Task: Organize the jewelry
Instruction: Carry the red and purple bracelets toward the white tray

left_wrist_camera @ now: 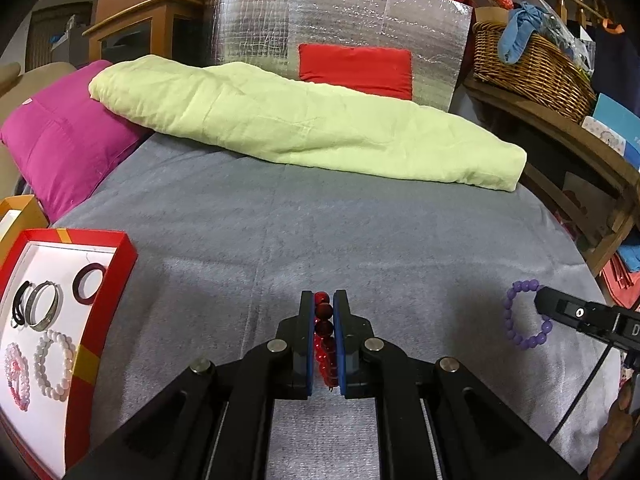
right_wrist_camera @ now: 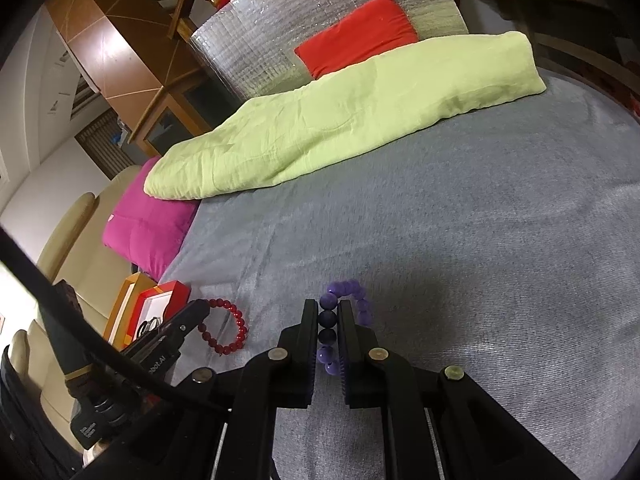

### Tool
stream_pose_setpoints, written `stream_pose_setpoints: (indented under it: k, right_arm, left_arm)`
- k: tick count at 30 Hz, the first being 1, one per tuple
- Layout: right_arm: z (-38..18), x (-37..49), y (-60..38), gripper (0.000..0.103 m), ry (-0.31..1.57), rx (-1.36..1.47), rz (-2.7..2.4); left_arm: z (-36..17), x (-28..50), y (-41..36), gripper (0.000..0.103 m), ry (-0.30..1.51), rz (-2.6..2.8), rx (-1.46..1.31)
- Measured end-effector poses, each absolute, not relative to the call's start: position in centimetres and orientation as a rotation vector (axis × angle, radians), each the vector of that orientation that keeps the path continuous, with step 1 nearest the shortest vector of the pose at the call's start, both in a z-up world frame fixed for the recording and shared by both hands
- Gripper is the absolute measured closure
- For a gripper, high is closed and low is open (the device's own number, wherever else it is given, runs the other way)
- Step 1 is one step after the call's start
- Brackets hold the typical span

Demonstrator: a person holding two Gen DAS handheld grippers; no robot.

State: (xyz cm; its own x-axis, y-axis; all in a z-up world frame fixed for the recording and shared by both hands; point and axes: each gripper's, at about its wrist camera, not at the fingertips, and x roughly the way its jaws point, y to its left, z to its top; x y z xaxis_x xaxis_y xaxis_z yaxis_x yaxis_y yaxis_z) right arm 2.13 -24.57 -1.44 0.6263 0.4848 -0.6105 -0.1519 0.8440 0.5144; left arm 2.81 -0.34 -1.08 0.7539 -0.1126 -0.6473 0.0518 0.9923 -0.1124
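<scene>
With my left gripper (left_wrist_camera: 324, 300) pinching the red bead bracelet (left_wrist_camera: 325, 338) and my right gripper (right_wrist_camera: 329, 308) pinching the purple bead bracelet (right_wrist_camera: 347, 308), both low over the grey bedspread (left_wrist_camera: 360, 232), I judge each glossy elastic strand should be lifted level toward the red box (left_wrist_camera: 100, 316) at nine o'clock.

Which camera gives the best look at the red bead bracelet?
The right wrist view: the red bead bracelet shows as almost a full loop on the grey cover. The left wrist view shows only a column of beads pinched in the left gripper.
</scene>
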Motion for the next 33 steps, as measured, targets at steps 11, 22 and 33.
stream_pose_setpoints:
  k: [11, 22, 33]
  right_arm:
    - [-0.9, 1.8, -24.6, 0.093, 0.802, 0.452, 0.419]
    - [-0.7, 0.3, -22.6, 0.093, 0.821, 0.418, 0.472]
    - [0.6, -2.2, -15.6, 0.093, 0.865, 0.366, 0.614]
  left_arm:
    - [-0.5, 0.7, 0.5, 0.094, 0.726, -0.067, -0.090]
    - [2.4, -2.7, 5.2, 0.094, 0.728, -0.011, -0.138]
    - [4.1, -5.2, 12.1, 0.094, 0.700, 0.083, -0.197]
